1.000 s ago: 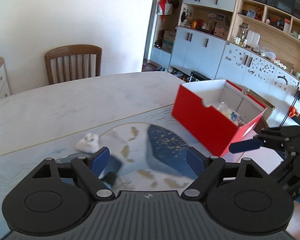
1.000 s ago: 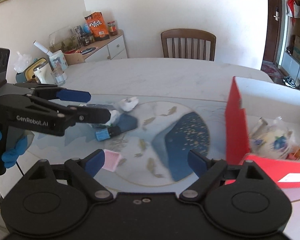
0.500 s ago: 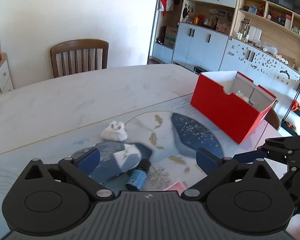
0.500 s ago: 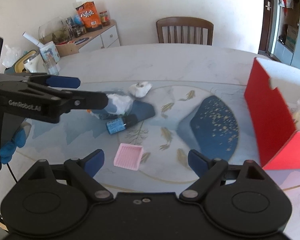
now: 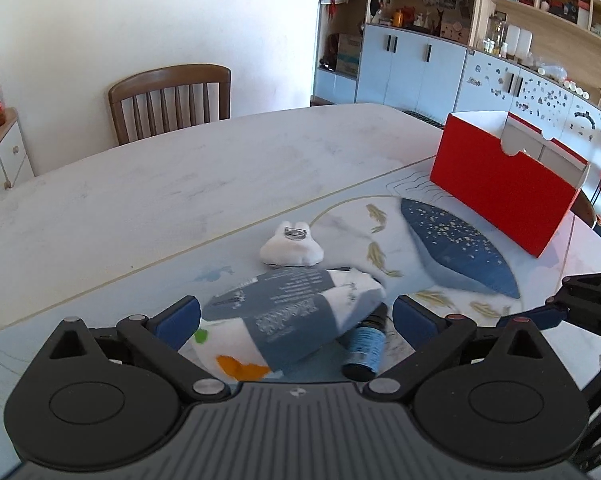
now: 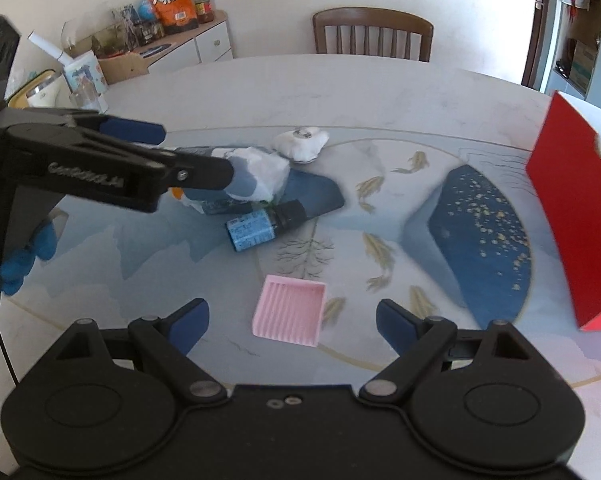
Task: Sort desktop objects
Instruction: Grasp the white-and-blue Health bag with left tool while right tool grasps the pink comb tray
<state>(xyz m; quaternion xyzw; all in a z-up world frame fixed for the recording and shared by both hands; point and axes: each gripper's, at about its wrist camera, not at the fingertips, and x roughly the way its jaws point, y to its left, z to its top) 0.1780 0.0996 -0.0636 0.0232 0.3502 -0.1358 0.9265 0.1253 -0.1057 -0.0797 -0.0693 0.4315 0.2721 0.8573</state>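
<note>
Wet-wipe pack lower centre, between wide-spread left gripper pads, untouched | dropper bottle tucked under its right edge | white figurine just beyond | right gripper agape over pink tray | red box far right

We find a white and grey-blue soft packet lying flat, its end over a small dark bottle with a blue label lying on its side. A white lumpy item with a metal ring sits just behind. A pink ribbed square tray lies apart, nearer. An open red cardboard box stands upright at the right.
</note>
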